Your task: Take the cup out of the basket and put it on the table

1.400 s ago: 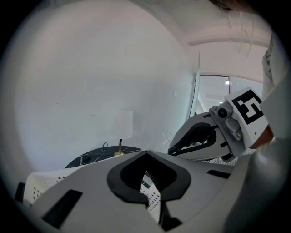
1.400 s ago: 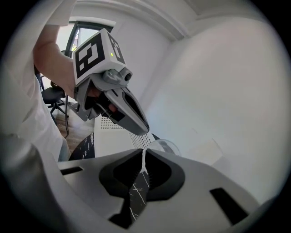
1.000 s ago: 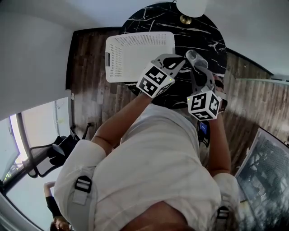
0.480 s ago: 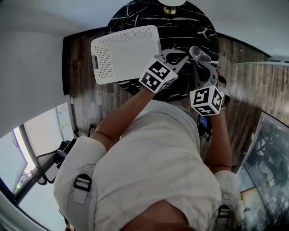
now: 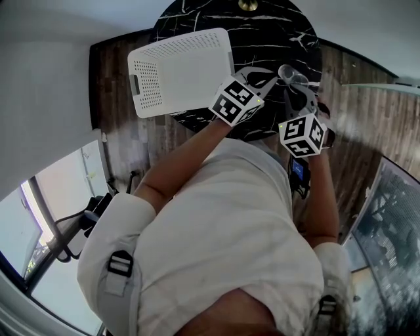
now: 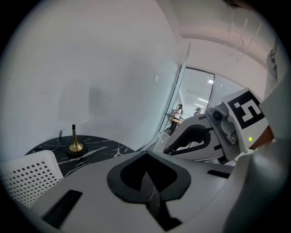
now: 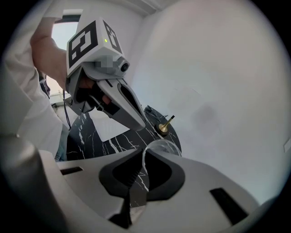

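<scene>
A clear plastic cup [image 5: 293,76] hangs over the right part of the round black marble table [image 5: 275,33], with its wall pinched in my right gripper [image 5: 294,84]. In the right gripper view the cup's rim [image 7: 160,146] arcs just past the shut jaws of the right gripper [image 7: 144,154]. The white perforated basket [image 5: 180,69] sits on the table's left side, overhanging the edge. My left gripper [image 5: 264,77] hovers between basket and cup, jaws together with nothing in them. In its own view the left gripper [image 6: 146,155] looks across the table.
A brass lamp base [image 5: 248,5] stands at the table's far edge, also the lamp [image 6: 75,144] in the left gripper view. Dark wood floor [image 5: 125,131] surrounds the table. A white wall lies behind it. The person's torso fills the lower head view.
Both grippers have stayed close together over the table's near right side, the cup still in the right one. The head camera has shifted a little, so the basket sits further left.
</scene>
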The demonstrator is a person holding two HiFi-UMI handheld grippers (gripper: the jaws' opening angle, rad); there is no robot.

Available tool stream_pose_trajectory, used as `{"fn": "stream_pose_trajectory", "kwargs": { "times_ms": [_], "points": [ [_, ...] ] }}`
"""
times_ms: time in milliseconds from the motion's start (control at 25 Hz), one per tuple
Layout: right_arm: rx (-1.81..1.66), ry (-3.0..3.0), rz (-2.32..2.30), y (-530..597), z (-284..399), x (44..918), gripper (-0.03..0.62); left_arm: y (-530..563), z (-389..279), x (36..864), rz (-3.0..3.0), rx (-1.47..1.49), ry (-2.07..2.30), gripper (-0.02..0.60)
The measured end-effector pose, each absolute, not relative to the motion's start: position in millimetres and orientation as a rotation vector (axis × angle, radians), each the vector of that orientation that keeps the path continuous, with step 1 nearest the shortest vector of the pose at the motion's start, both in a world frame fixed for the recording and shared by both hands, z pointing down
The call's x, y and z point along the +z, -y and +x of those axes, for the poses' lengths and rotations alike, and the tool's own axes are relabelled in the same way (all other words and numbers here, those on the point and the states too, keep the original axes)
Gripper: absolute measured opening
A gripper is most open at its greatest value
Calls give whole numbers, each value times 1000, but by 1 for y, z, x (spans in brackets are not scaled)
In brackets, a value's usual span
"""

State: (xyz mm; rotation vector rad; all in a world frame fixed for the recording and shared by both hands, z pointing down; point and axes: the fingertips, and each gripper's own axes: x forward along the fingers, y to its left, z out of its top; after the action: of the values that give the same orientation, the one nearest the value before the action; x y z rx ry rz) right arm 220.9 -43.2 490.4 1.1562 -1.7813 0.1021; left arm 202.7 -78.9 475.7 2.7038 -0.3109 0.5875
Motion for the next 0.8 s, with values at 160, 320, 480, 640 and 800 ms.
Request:
{"fn": "stream_pose_trajectory", "kwargs": {
  "times_ms": [160,320,480,640,800],
  "points": [
    [141,1772,1136,44,228,506,26,81,210,492,2661,614,299,6],
    [183,1767,1106,44,231,522,25,82,216,506,2622,630,281,6],
    [220,1762,1074,44,235,538,26,84,223,519,2598,655,267,6],
    [258,1754,1041,44,237,555,25,83,228,528,2579,670,248,6],
    [295,1745,1011,42,240,571,26,82,237,535,2563,694,228,6]
  ]
}}
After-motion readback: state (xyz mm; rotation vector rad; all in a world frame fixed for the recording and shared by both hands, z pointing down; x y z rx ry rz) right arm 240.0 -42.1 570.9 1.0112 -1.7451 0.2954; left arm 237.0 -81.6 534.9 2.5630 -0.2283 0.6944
